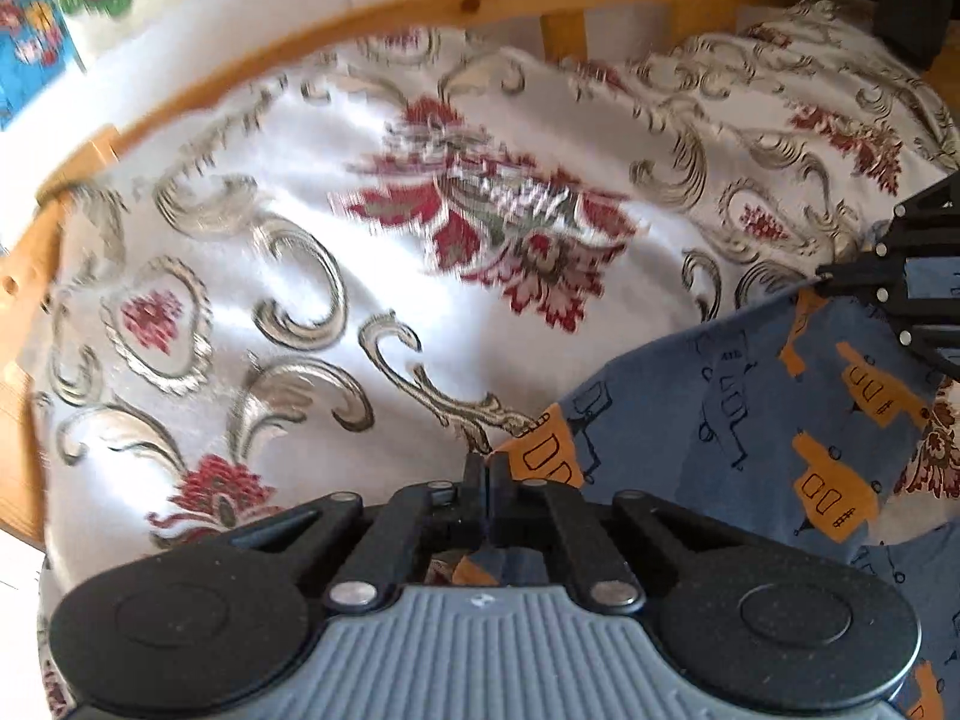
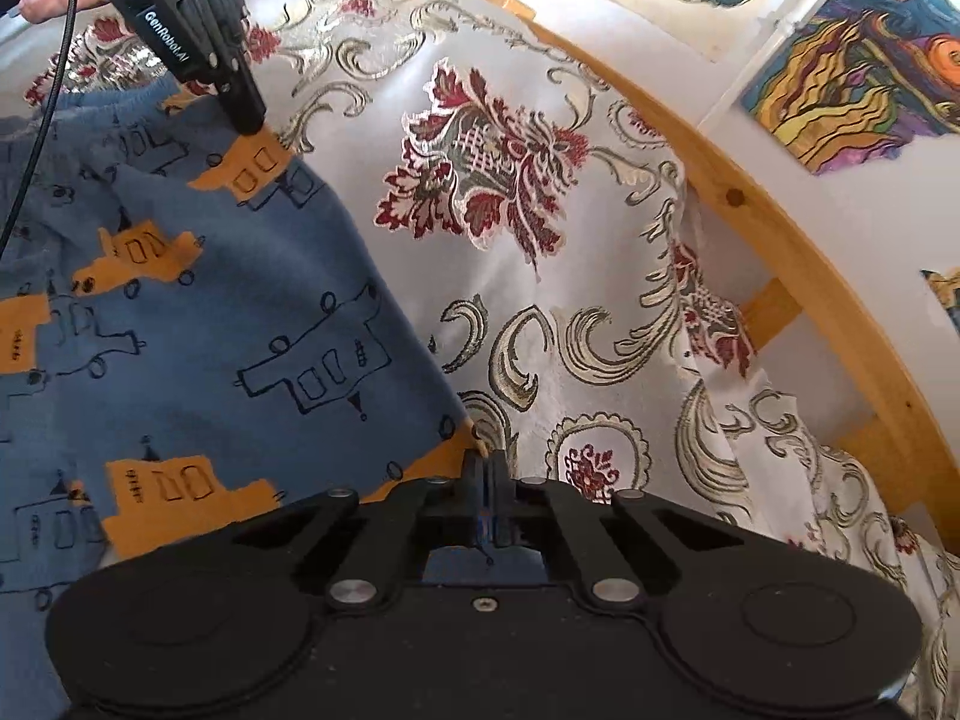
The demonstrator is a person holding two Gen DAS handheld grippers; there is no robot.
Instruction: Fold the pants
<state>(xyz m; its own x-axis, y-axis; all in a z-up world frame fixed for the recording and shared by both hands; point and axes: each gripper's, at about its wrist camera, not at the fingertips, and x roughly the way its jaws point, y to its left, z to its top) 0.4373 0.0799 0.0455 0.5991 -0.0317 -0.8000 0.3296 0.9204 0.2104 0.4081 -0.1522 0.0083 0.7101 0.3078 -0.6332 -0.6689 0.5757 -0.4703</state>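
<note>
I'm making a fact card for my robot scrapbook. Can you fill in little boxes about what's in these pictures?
Clothing: blue pants with orange and outlined house shapes
Surface: white bedspread with red flowers and grey swirls
Left gripper: shut on one pants edge
Right gripper: shut on another pants edge
Behind: wooden bed rail, colourful drawings on the wall
Stage: fold under way
</note>
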